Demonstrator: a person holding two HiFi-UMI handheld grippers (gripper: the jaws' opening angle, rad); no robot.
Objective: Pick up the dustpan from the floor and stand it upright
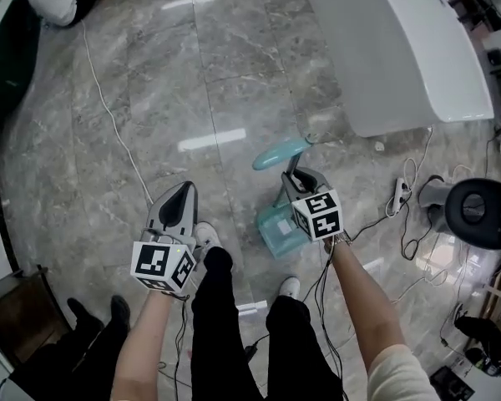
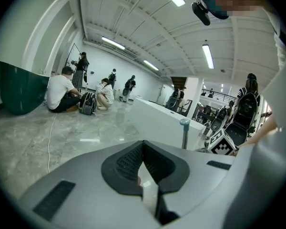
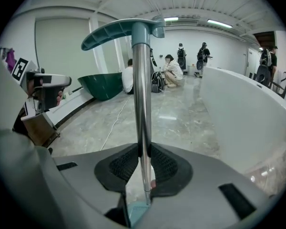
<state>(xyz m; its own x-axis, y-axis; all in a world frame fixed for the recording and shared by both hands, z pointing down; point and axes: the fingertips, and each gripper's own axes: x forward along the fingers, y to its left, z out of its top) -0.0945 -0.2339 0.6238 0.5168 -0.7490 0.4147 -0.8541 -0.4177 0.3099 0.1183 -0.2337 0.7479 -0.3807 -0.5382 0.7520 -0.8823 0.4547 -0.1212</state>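
Right claw (image 3: pixel 142 149) clamps the dustpan (image 1: pixel 277 228) by its pole (image 3: pixel 142 94), upright over the floor (image 1: pixel 192 98); left claw (image 2: pixel 143 147) closed, empty. Next, likely: settle it squarely, then release.

The dustpan (image 1: pixel 277 228) is pale teal, its pole (image 3: pixel 142 104) shiny silver. The left tool (image 1: pixel 184 192) and right tool (image 1: pixel 294 178) are grey with black ribbed pads (image 3: pixel 120 165). Their cubes (image 1: pixel 160 266) are white with black square markers. The floor (image 1: pixel 192 82) is grey veined marble.
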